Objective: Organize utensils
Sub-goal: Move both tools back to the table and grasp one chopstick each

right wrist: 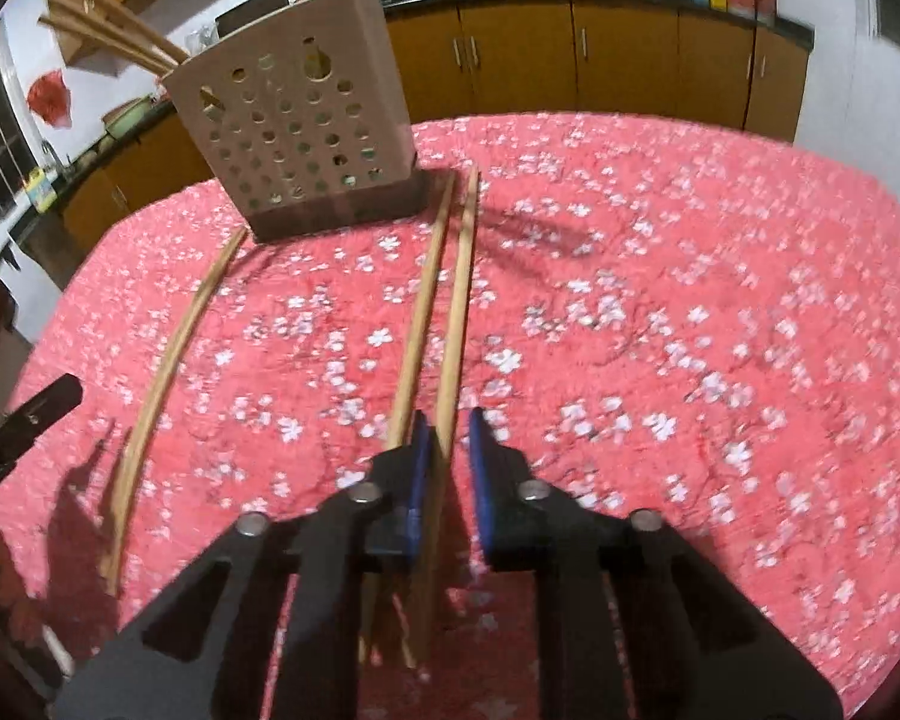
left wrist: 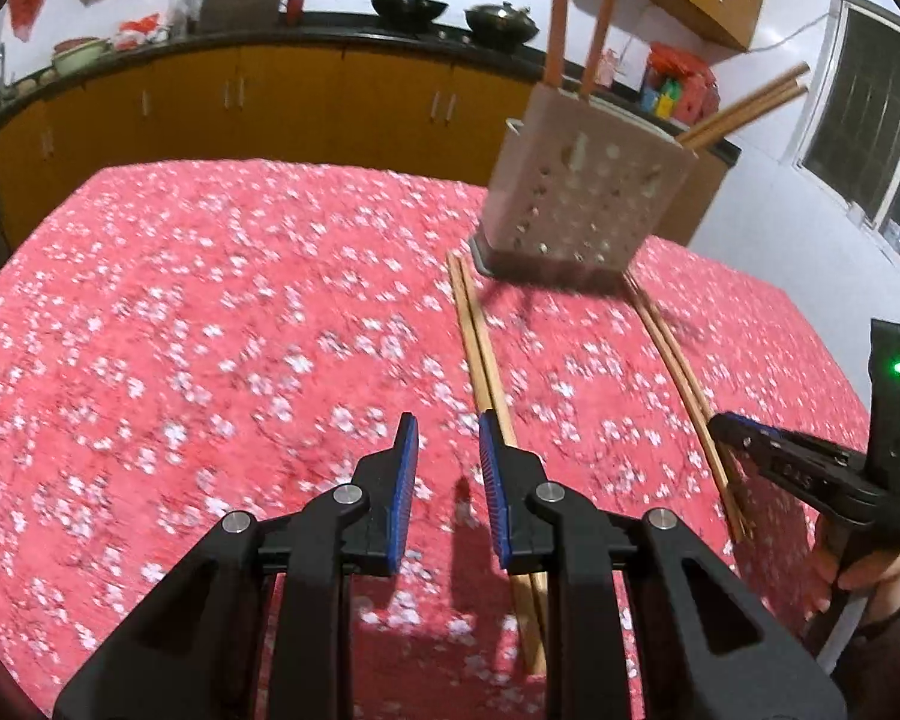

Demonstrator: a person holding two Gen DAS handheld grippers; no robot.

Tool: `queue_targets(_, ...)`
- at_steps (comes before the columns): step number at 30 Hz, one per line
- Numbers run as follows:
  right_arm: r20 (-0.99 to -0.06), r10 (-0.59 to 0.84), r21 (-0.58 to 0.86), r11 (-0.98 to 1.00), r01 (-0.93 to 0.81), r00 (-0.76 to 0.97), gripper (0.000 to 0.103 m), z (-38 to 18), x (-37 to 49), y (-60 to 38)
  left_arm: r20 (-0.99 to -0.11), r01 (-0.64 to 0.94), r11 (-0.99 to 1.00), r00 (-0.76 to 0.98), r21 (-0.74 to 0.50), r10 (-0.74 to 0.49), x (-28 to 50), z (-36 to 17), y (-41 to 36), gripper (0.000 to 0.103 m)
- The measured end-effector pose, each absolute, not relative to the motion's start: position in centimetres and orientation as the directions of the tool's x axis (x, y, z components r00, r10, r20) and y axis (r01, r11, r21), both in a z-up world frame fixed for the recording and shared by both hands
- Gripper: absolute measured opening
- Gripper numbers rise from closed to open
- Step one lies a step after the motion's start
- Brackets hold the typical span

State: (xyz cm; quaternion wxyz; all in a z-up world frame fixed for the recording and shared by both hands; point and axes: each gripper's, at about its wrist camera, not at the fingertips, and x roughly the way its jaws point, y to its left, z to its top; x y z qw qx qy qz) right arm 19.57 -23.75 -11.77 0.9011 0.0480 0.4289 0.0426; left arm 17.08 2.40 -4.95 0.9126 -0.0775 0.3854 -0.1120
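A beige perforated utensil holder (left wrist: 576, 204) (right wrist: 306, 120) stands on the red floral tablecloth with several wooden chopsticks sticking out of it. Two pairs of chopsticks lie on the cloth. In the left wrist view one pair (left wrist: 480, 348) runs under my left gripper's right finger; the other pair (left wrist: 684, 384) lies to the right. My left gripper (left wrist: 447, 426) is open and empty above the cloth. In the right wrist view a pair (right wrist: 441, 300) lies between and beside my right gripper's fingers; my right gripper (right wrist: 450, 420) is open around one stick. The other pair (right wrist: 168, 372) lies at the left.
The table's far edge (left wrist: 270, 165) faces orange kitchen cabinets (left wrist: 306, 102) with woks on the counter. The right gripper (left wrist: 810, 468) shows at the right of the left wrist view. A window (left wrist: 870, 150) is at the far right.
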Motion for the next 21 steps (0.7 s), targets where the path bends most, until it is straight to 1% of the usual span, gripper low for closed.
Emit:
queue_targets(5, -0.766, 0.082, 0.126, 0.992, 0.024, 0.637, 0.008, -11.5, 19.8, -25.3, -0.705, 0.173, 0.948, 0.636, -0.268, -0.315, 17.1, -6.0, 1.9, 0.022)
queue_targets(10, -0.764, 0.066, 0.097, 0.995, 0.014, 0.641, 0.008, -11.5, 19.6, -25.1, -0.717, 0.203, 0.942, 0.612, -0.266, -0.334, 17.1, -6.5, 0.9, 0.022)
queue_targets(13, -0.764, 0.066, 0.097, 0.995, 0.013, 0.642, 0.008, -11.6, 19.7, -25.0, -0.732, 0.210, 0.947, 0.601, -0.243, -0.321, 17.2, -6.9, 0.4, 0.021)
queue_targets(16, -0.764, 0.069, 0.100, 0.995, 0.012, 0.642, 0.008, -11.6, 19.7, -25.1, -0.759, 0.210, 0.958, 0.586, -0.195, -0.283, 17.3, -7.6, 0.0, 0.020)
queue_targets(17, -0.764, 0.069, 0.099, 0.995, 0.011, 0.642, 0.008, -11.6, 19.7, -25.2, -0.761, 0.211, 0.960, 0.588, -0.184, -0.275, 17.3, -7.6, -0.1, 0.018)
queue_targets(21, -0.764, 0.061, 0.087, 0.996, 0.009, 0.643, 0.008, -11.5, 19.7, -25.0, -0.768, 0.221, 0.968, 0.597, -0.119, -0.231, 17.4, -7.5, -0.8, 0.017)
